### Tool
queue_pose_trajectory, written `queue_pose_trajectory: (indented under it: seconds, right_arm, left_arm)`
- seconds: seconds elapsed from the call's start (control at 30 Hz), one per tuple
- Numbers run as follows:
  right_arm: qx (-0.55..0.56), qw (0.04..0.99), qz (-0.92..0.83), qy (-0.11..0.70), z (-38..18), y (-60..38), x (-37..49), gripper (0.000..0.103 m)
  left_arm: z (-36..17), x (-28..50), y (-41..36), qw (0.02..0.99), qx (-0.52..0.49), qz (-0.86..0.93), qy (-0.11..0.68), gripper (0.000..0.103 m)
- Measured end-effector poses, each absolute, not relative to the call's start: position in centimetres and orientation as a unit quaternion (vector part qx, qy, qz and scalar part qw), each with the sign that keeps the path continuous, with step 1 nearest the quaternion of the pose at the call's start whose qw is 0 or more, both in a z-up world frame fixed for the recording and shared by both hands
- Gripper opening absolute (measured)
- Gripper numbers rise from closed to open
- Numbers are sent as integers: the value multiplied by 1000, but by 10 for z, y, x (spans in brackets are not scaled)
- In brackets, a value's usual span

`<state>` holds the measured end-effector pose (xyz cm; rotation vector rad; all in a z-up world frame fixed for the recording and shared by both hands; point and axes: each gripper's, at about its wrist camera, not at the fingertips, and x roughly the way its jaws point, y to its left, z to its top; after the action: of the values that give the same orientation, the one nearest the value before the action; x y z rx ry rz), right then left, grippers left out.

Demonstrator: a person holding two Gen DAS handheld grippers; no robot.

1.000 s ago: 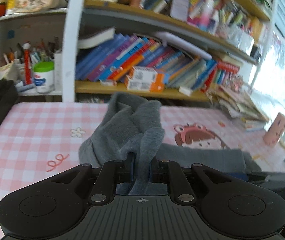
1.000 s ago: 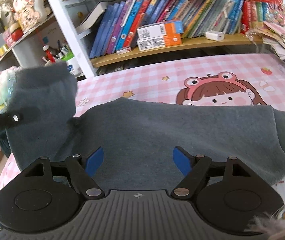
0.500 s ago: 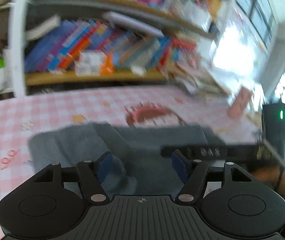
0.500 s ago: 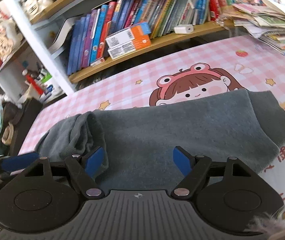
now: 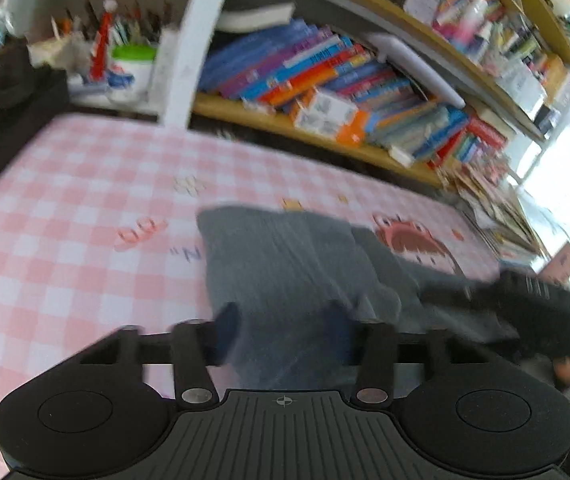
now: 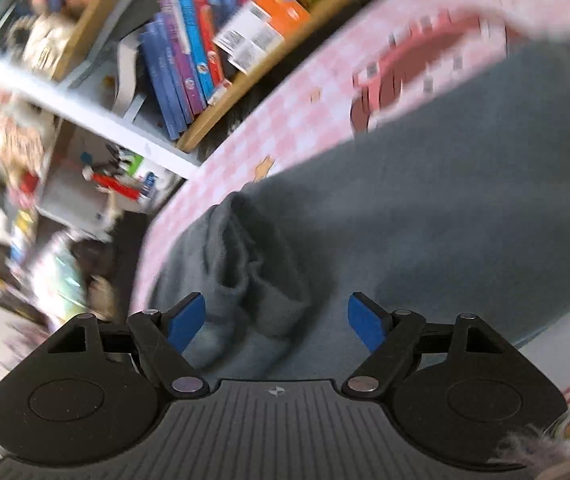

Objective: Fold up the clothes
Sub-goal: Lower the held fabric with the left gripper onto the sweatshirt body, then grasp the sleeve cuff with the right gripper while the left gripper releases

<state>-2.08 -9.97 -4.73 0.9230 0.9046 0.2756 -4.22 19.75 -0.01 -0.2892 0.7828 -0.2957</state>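
Lying on the pink checked bench, the grey sweatshirt sits between the closing left gripper jaws, unpinched; right gripper jaws spread wide over its bunched sleeve.

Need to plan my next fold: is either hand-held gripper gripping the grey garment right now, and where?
Neither. The right hand-held gripper stands open over the bunched sleeve of the grey fleece garment; the left hand-held gripper is closing, pads not yet pressing cloth.
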Motion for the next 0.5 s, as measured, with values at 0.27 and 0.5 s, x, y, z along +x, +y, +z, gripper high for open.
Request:
queue_pose_trajectory:
  seconds: [0.27,0.5]
  right_arm:
    - [448,758,124,458,-61,-74,4,77]
    - [407,791,120,440,-49,-64,-1,20]
  left_arm:
    - [-21,-42,193,892,-89,-159,413,38]
    - [-12,-50,190,905,-65,-149,394,39]
